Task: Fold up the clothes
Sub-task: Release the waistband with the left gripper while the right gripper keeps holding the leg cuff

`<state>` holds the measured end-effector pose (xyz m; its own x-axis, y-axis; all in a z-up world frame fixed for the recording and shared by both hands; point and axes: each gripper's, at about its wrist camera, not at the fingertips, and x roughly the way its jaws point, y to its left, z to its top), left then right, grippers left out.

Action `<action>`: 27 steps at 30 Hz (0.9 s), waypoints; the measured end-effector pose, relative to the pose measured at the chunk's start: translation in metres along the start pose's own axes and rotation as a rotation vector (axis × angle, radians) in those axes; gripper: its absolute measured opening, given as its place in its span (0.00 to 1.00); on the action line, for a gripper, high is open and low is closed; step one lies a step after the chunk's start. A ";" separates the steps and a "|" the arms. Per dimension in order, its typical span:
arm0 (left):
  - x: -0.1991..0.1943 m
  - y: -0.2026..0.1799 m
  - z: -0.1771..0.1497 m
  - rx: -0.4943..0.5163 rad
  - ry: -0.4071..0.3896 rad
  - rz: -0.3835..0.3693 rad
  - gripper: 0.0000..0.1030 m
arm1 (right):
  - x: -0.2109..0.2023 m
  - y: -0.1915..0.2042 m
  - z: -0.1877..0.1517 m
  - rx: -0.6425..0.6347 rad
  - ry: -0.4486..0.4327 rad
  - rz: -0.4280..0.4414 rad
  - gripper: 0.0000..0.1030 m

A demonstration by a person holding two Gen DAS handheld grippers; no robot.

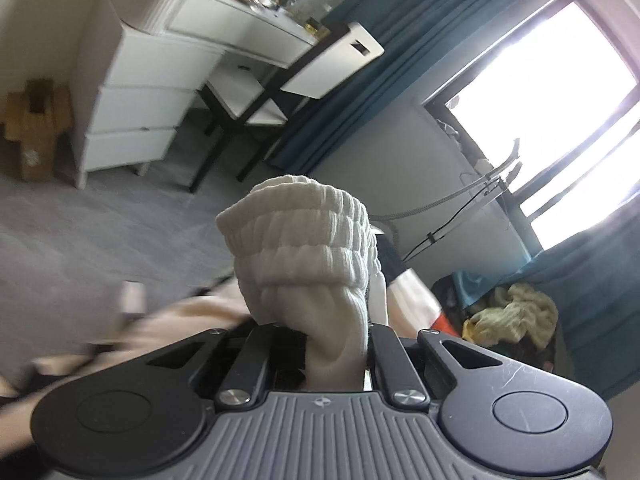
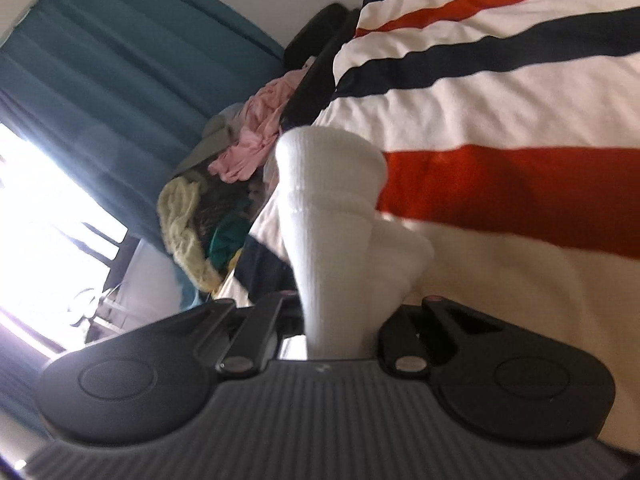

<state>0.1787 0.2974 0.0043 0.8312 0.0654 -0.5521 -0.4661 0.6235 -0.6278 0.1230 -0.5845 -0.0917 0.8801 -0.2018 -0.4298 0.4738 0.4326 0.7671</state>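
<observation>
In the left wrist view my left gripper [image 1: 334, 332] is shut on a white ribbed sock [image 1: 304, 248]; the bunched cuff stands up in front of the camera and hides the fingertips. In the right wrist view my right gripper [image 2: 336, 320] is shut on a white sock [image 2: 328, 208], whose folded cuff rises from between the jaws. A striped garment [image 2: 500, 120] in white, red and navy lies spread out just behind and to the right of it. Whether both grippers hold the same sock I cannot tell.
A pile of clothes [image 2: 200, 208], yellow, pink and green, lies by the teal curtain [image 2: 100, 80]; it also shows in the left wrist view [image 1: 516, 316]. A white dresser [image 1: 132, 112], a desk with a chair [image 1: 256, 96], cardboard boxes [image 1: 32, 128] and a bright window [image 1: 560, 120] stand beyond grey carpet.
</observation>
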 end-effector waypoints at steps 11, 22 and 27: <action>-0.113 0.137 -0.036 0.122 0.154 0.125 0.14 | -0.089 -0.090 -0.040 0.022 0.114 -0.035 0.12; -0.180 0.054 -0.100 0.539 0.061 0.245 0.75 | -0.089 -0.110 -0.058 0.033 0.120 -0.077 0.12; -0.187 -0.023 -0.156 0.716 0.031 0.147 0.78 | -0.089 -0.110 -0.059 0.017 0.117 -0.077 0.12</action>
<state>-0.0136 0.1496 0.0366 0.7617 0.1721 -0.6247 -0.2508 0.9673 -0.0392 -0.0093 -0.5627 -0.1660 0.8317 -0.1302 -0.5397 0.5416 0.4041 0.7372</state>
